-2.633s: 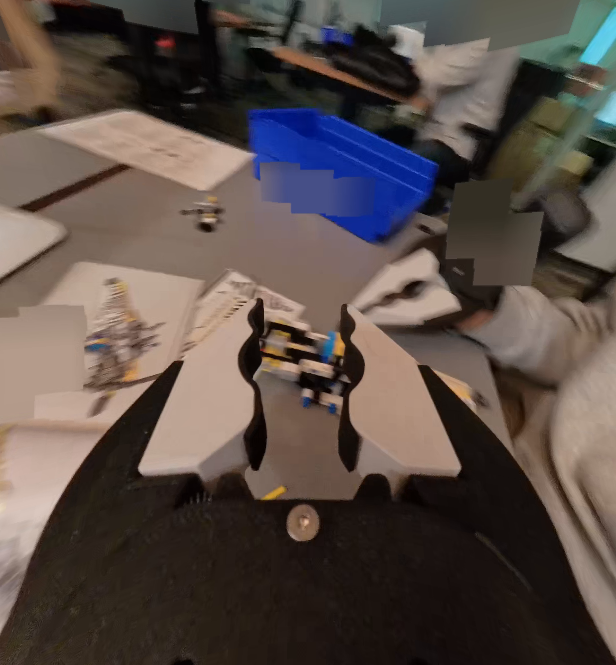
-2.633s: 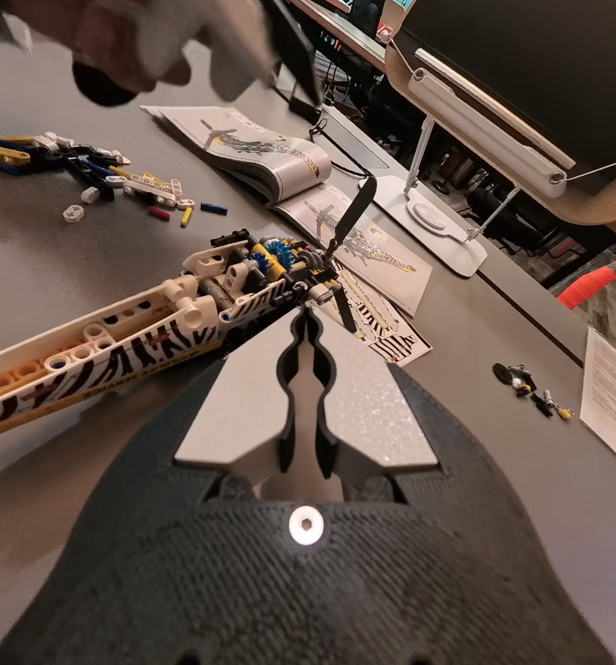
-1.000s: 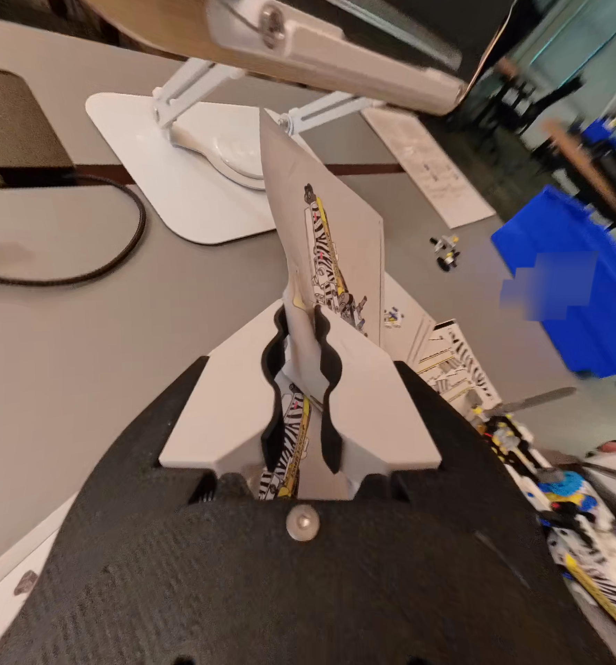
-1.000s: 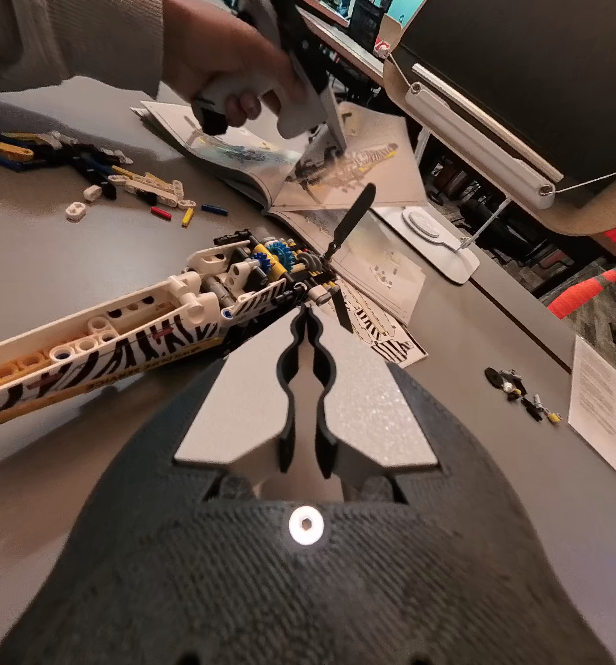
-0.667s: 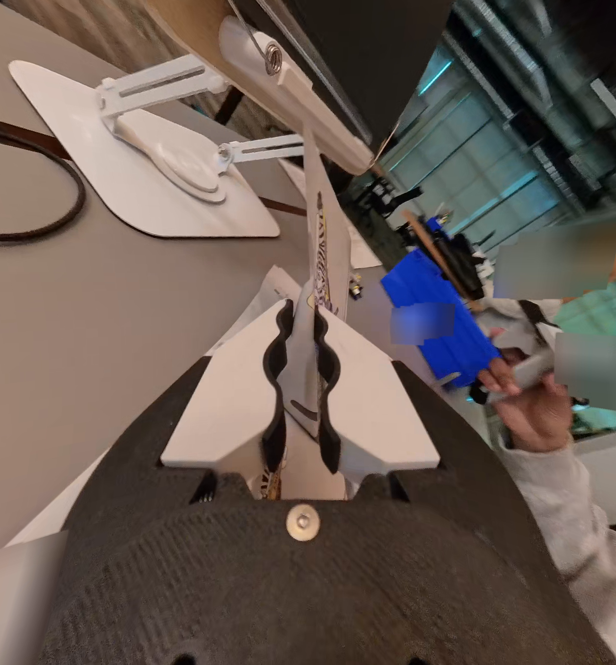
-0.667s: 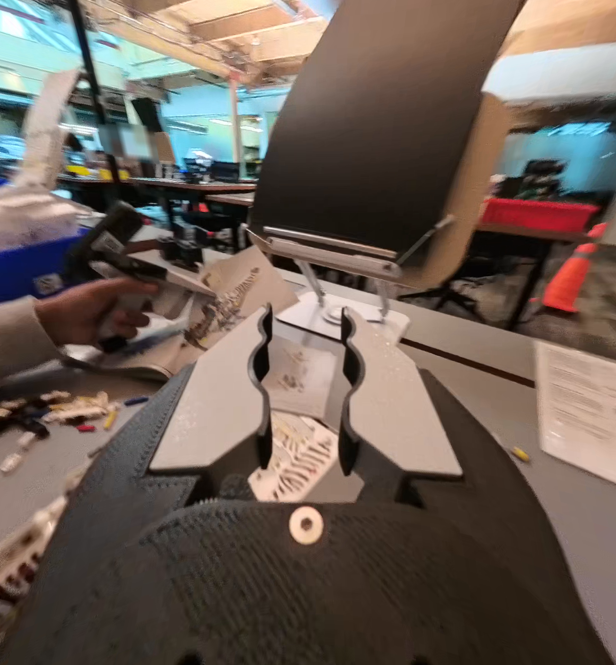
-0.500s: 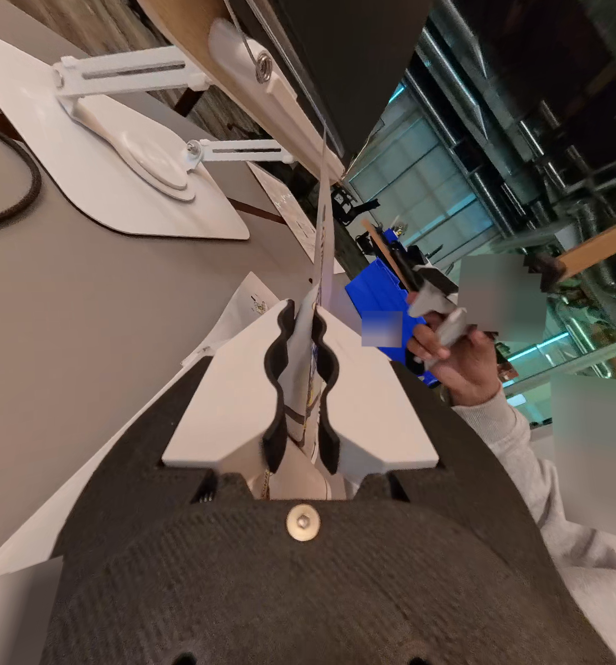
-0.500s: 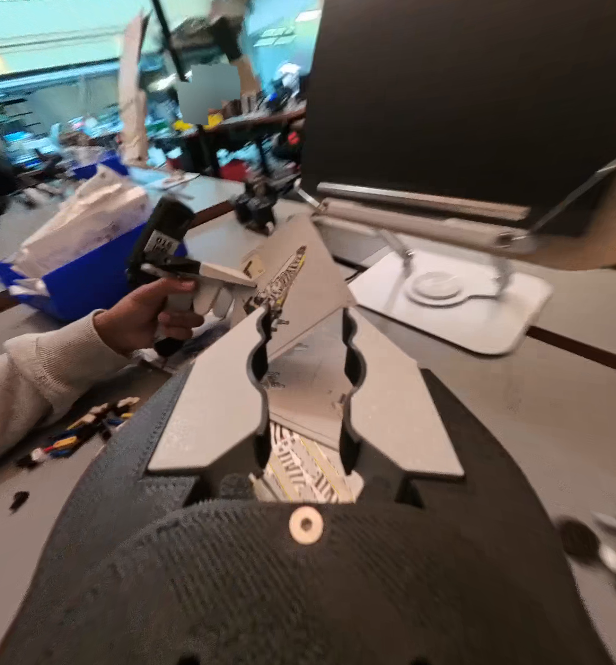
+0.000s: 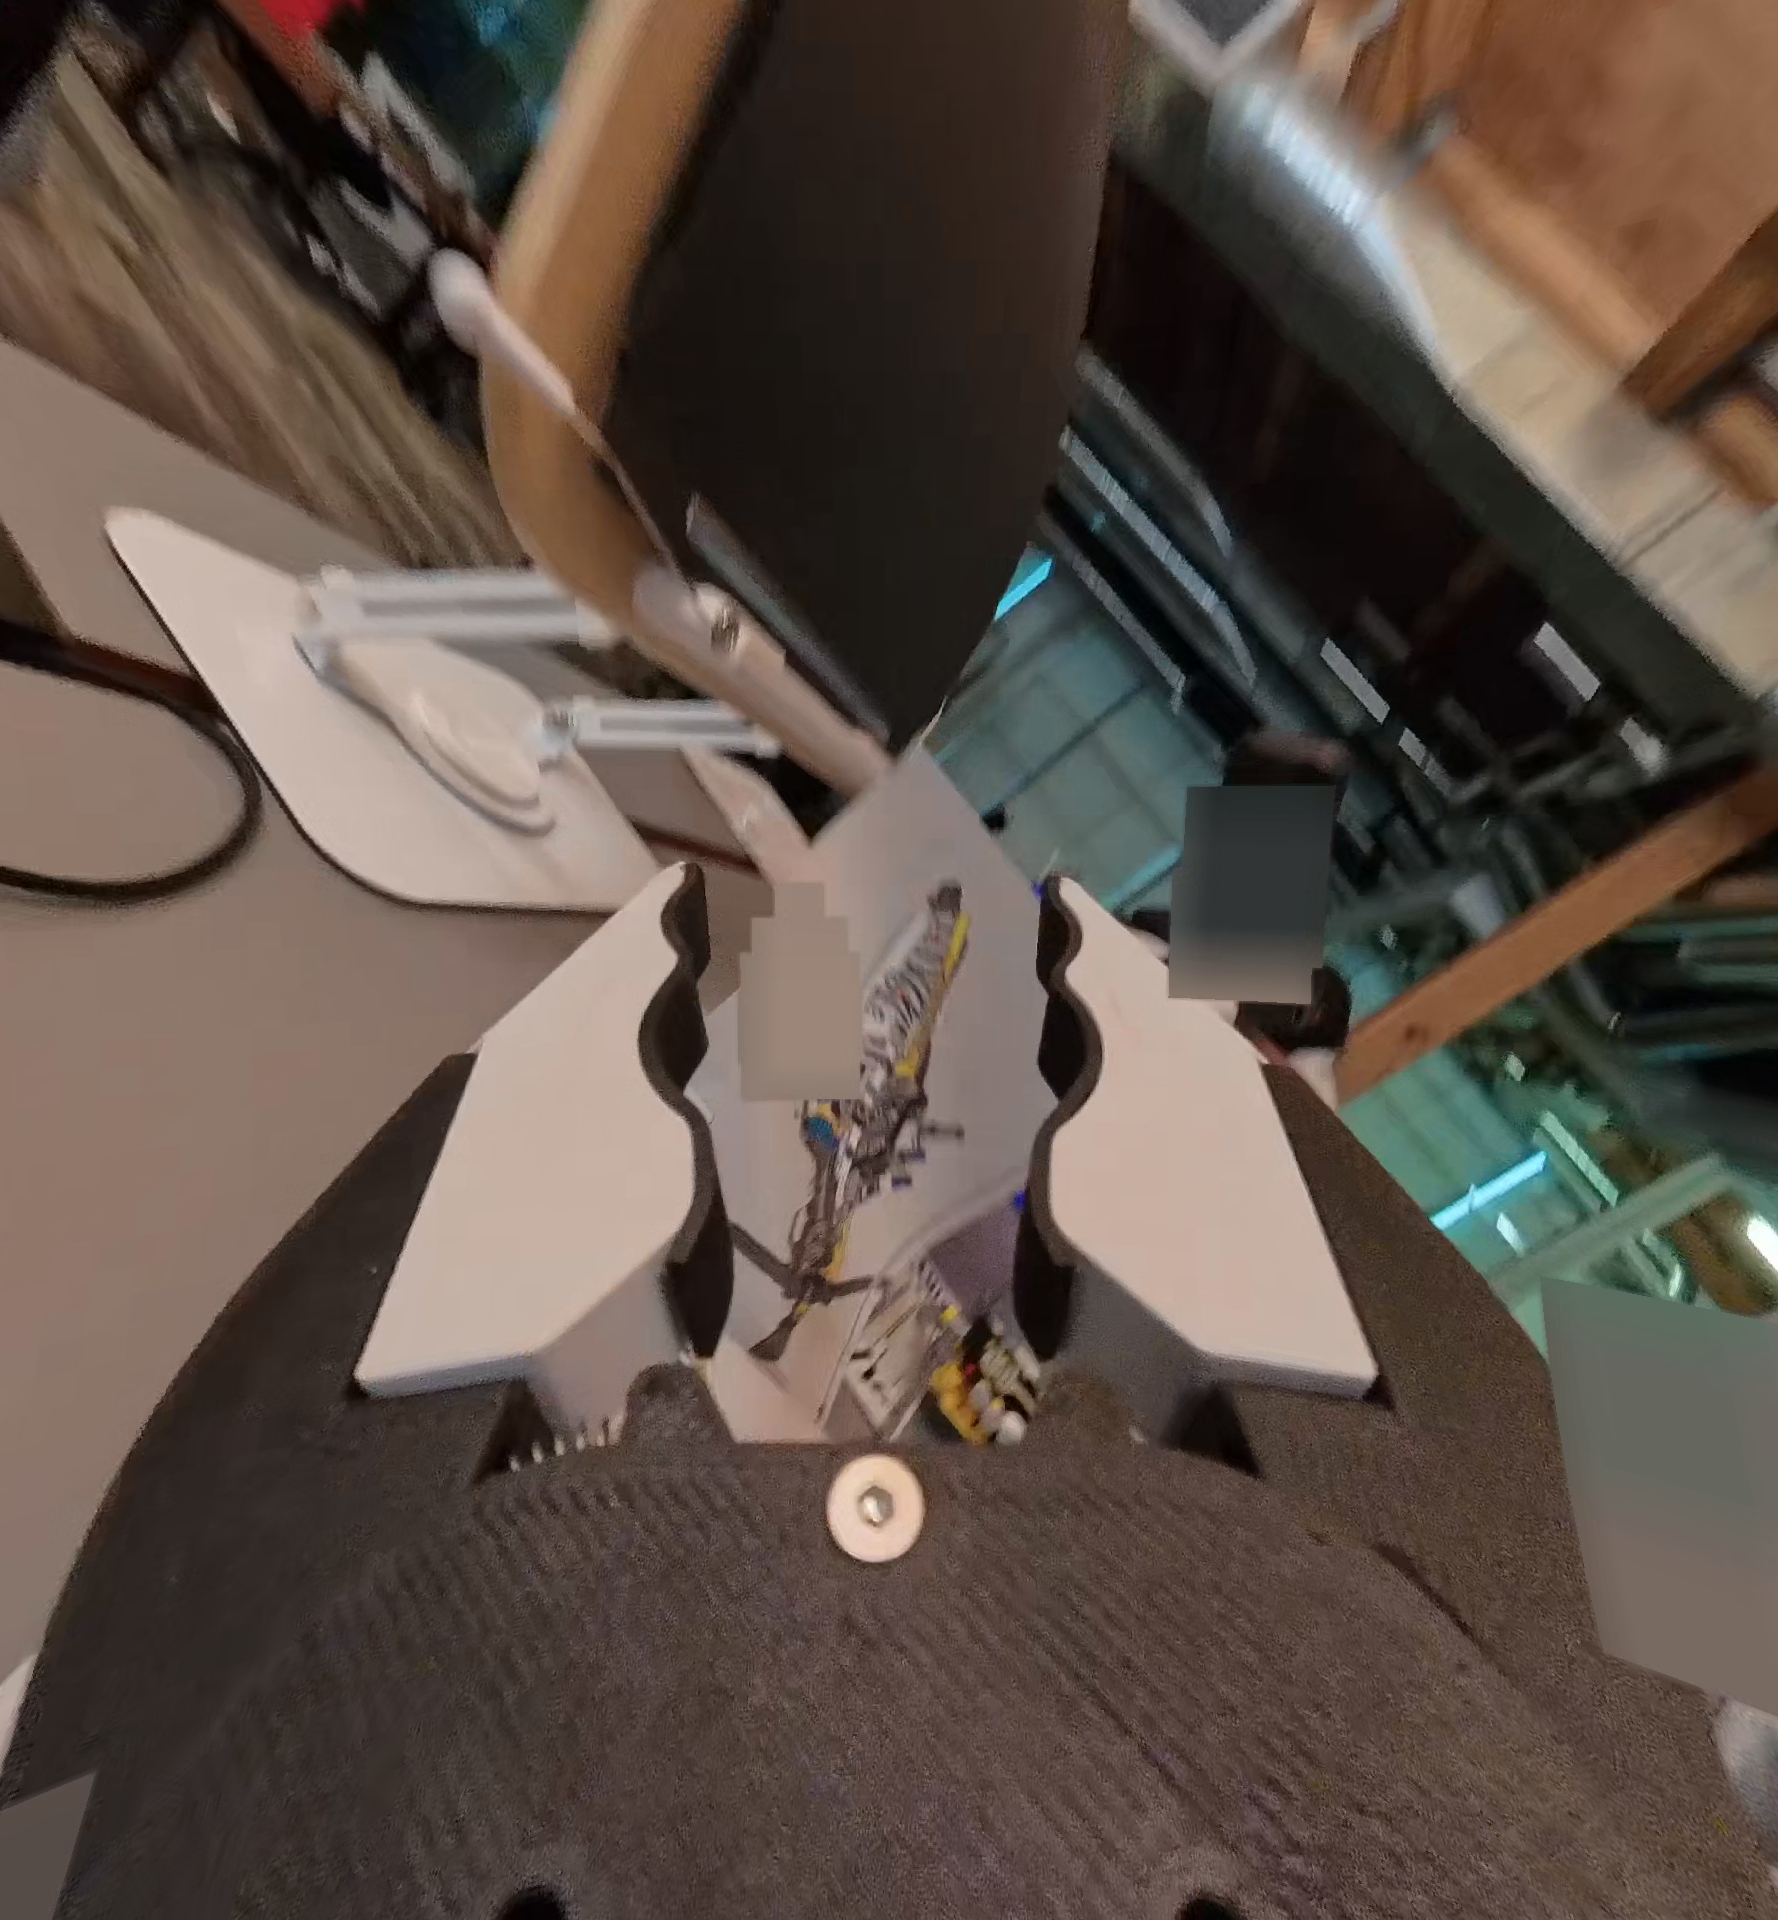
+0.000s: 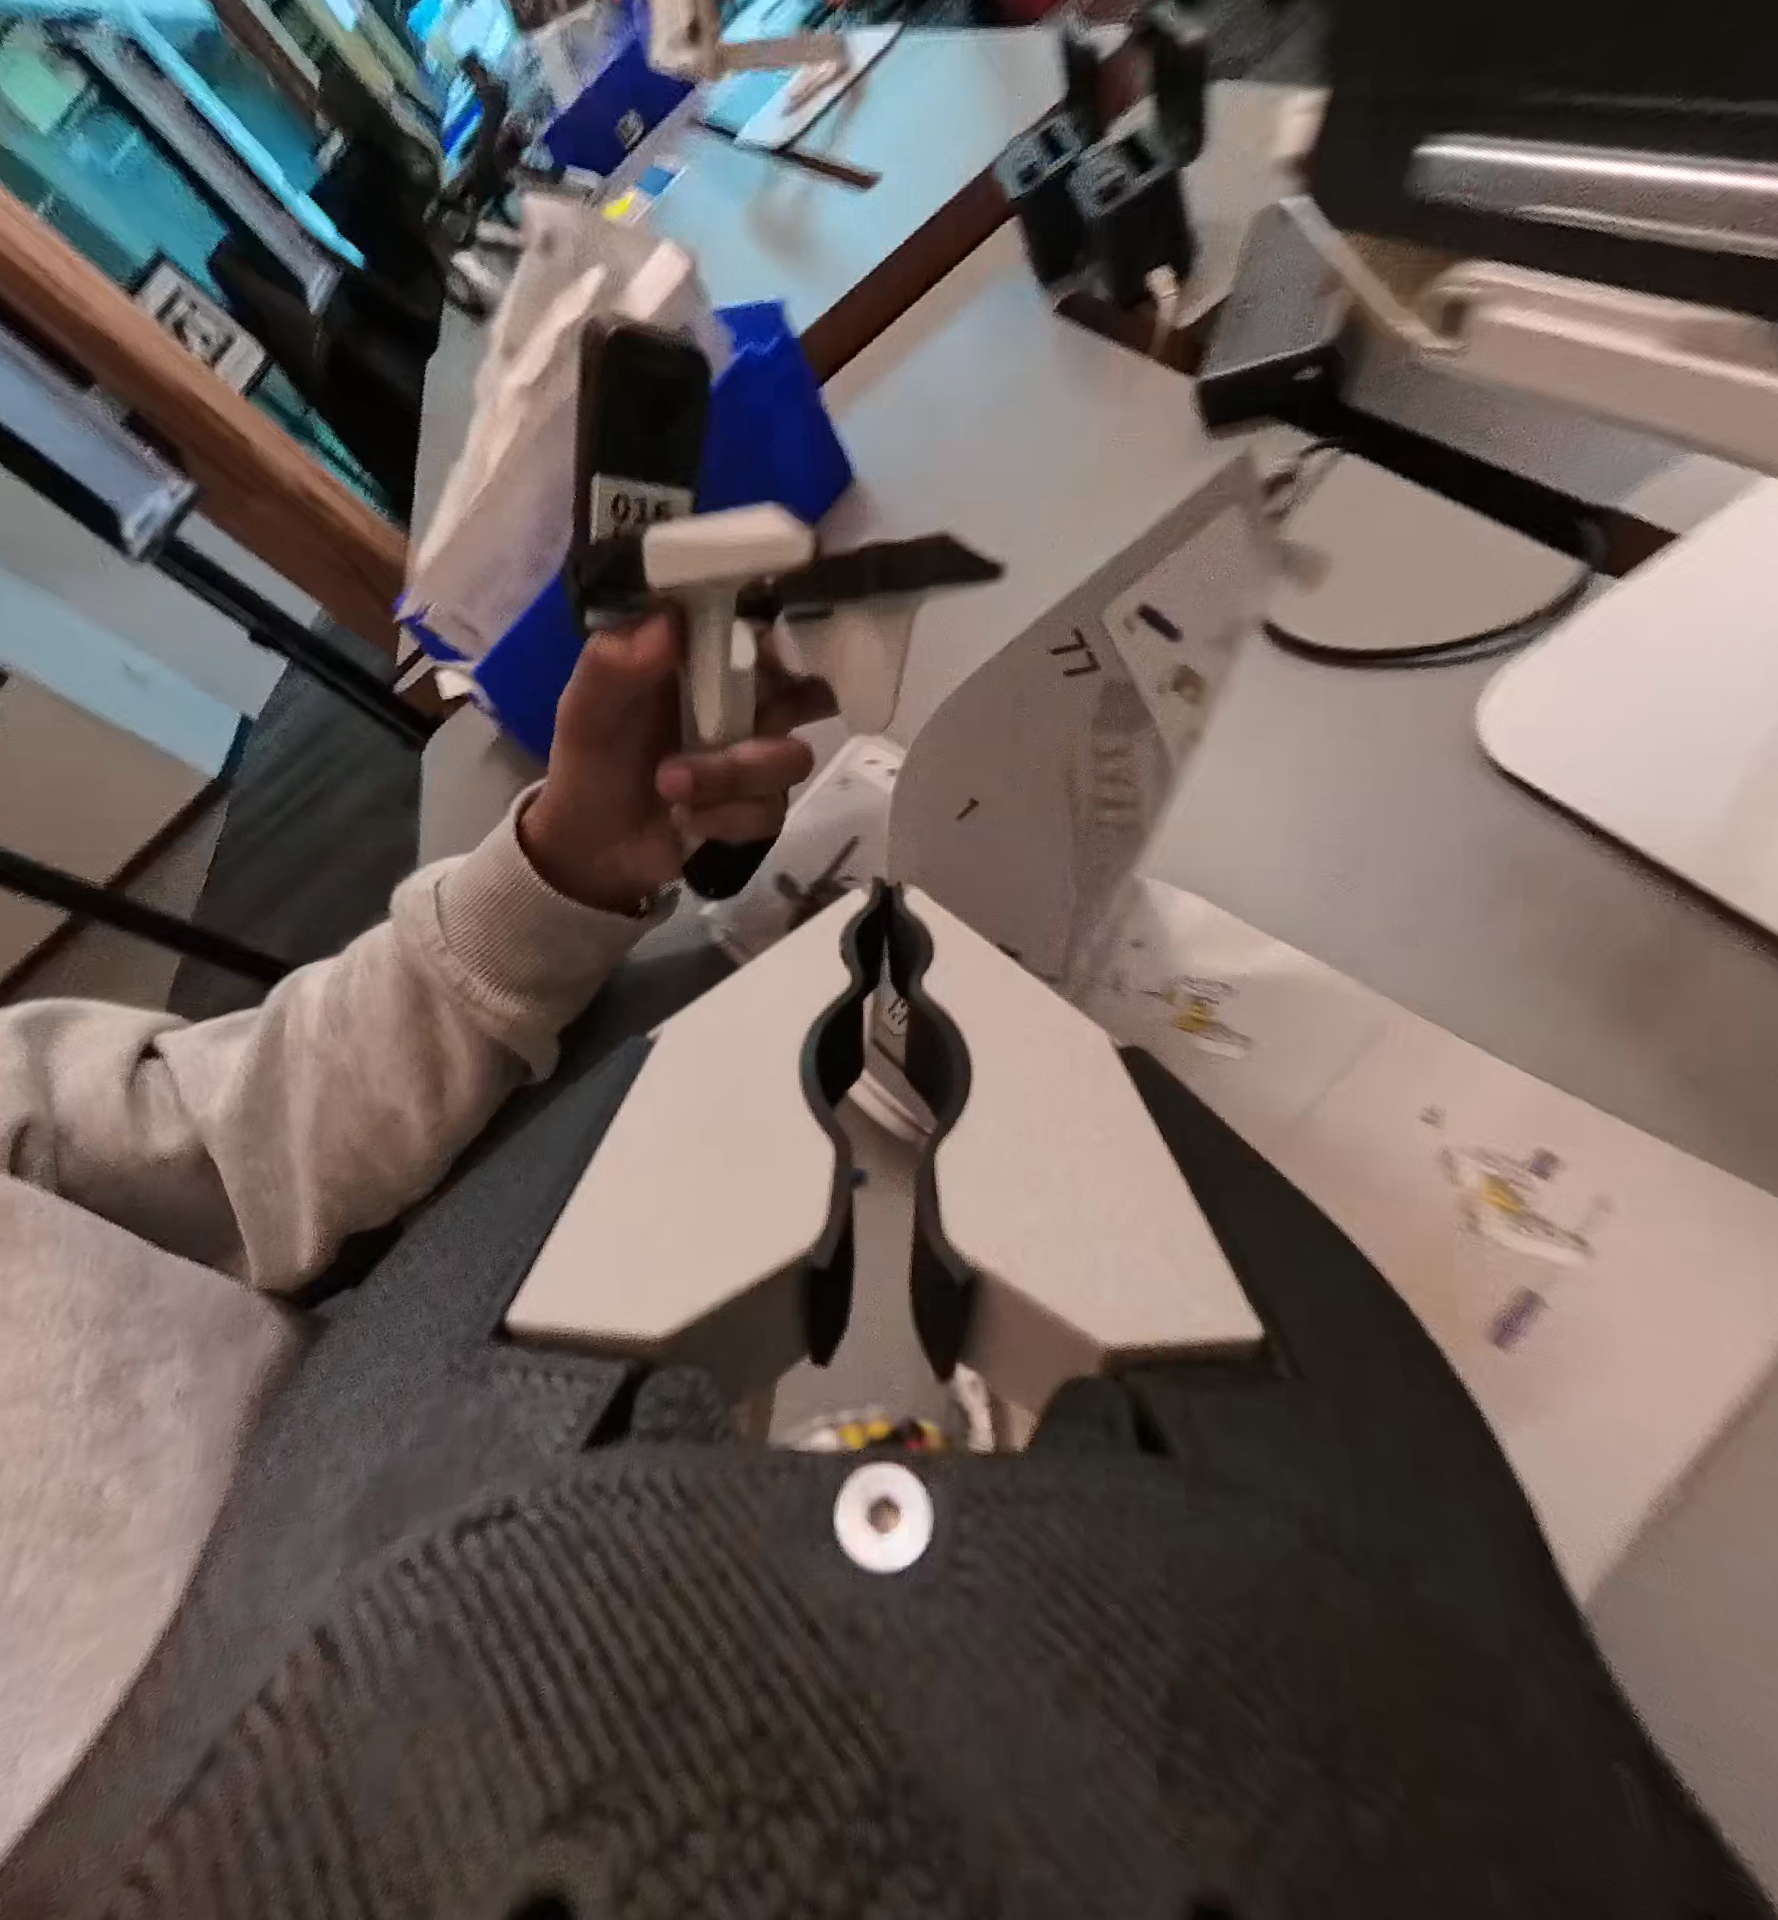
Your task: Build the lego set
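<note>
Paper is what matters here: a lifted page (image 10: 1072,748) of the instruction booklet (image 10: 1384,1143) stands up from the desk (image 10: 1384,831), its long edge rising away just beyond the right claw (image 10: 885,914), which is pinched closed on what seems the page's lower edge. Left of that page, the left claw (image 9: 869,914) gapes wide, gripping nothing, with the page (image 9: 926,997) framed between its jaws. Farther left, a blue bin (image 10: 760,447) holds white bags. Only a blurred bit of the lego model (image 9: 978,1382) shows, below the page.

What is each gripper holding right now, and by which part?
Left gripper: nothing, jaws open. Right gripper: jaws shut, apparently on the lower edge of the lifted page.
</note>
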Demonstrator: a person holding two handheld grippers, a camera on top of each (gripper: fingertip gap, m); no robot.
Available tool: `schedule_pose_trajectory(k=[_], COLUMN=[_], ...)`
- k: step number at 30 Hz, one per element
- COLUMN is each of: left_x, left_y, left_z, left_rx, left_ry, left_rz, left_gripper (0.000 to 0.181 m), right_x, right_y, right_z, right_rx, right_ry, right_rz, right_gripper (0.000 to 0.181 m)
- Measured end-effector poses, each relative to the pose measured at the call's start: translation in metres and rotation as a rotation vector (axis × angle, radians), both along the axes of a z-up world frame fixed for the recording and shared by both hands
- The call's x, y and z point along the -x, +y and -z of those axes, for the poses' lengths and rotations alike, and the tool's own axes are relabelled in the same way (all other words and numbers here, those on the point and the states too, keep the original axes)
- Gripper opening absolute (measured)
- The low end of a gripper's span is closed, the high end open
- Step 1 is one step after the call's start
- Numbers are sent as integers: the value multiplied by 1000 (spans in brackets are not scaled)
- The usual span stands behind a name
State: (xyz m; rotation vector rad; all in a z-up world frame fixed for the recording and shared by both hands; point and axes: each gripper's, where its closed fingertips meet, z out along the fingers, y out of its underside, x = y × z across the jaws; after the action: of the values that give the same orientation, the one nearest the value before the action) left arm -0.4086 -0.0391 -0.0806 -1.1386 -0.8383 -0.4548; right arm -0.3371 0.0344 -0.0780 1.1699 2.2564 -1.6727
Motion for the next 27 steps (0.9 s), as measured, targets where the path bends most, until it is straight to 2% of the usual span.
schedule_pose_trajectory(k=[2, 4, 6, 7, 8, 10, 12, 13, 14, 16, 18, 20, 21, 22, 24, 27], left_x=[2, 3, 0, -5, -8, -4, -2, -2, -1, 1, 0, 1, 0, -1, -2, 1], left_y=[-34, -65, -84, -87, -90, -104, -114, -113, -110, -102, -95, -92, -89, -86, -83, -86], left_z=[-23, -40, -54, -54, -48, -32, -21, -16, -9, 5, 14, 17, 17, 19, 21, 23], left_rx=[-80, -83, -15, 69, 183, 368, 425, 432, 444, 474, 483, 475, 471, 473, 490, 525], left_ry=[21, 74, 155, 201, 234, 293, 334, 337, 322, 268, 241, 237, 238, 239, 247, 262], left_rz=[-83, -176, -210, -196, -190, -276, -361, -357, -337, -281, -243, -245, -236, -227, -226, -253], left_gripper=[63, 62, 63, 63, 66, 66, 62, 59, 60, 59, 59, 57, 56, 54, 52, 47], right_x=[-15, -32, -51, -60, -67, -69, -71, -78, -87, -97, -79, -36, -17, -6, -3, -4], right_y=[-34, -74, -115, -134, -152, -166, -161, -158, -159, -162, -144, -100, -74, -55, -30, -25], right_z=[-15, -24, -7, 5, 18, 50, 72, 75, 70, 42, 19, 19, 26, 38, 71, 109], right_rx=[8, -18, -175, -254, -330, -524, -656, -661, -609, -429, -388, -538, -644, -737, -899, -1079], right_ry=[1, 18, 55, 86, 107, 103, 36, -20, -73, -94, -5, 135, 179, 174, 70, 51], right_rz=[-76, -167, -273, -328, -378, -416, -452, -474, -495, -492, -372, -154, -52, -8, -2, -72], right_gripper=[0, 0, 0, 0, 0, 17, 34, 18, 14, 15, 12, 0, 0, 0, 0, 0])
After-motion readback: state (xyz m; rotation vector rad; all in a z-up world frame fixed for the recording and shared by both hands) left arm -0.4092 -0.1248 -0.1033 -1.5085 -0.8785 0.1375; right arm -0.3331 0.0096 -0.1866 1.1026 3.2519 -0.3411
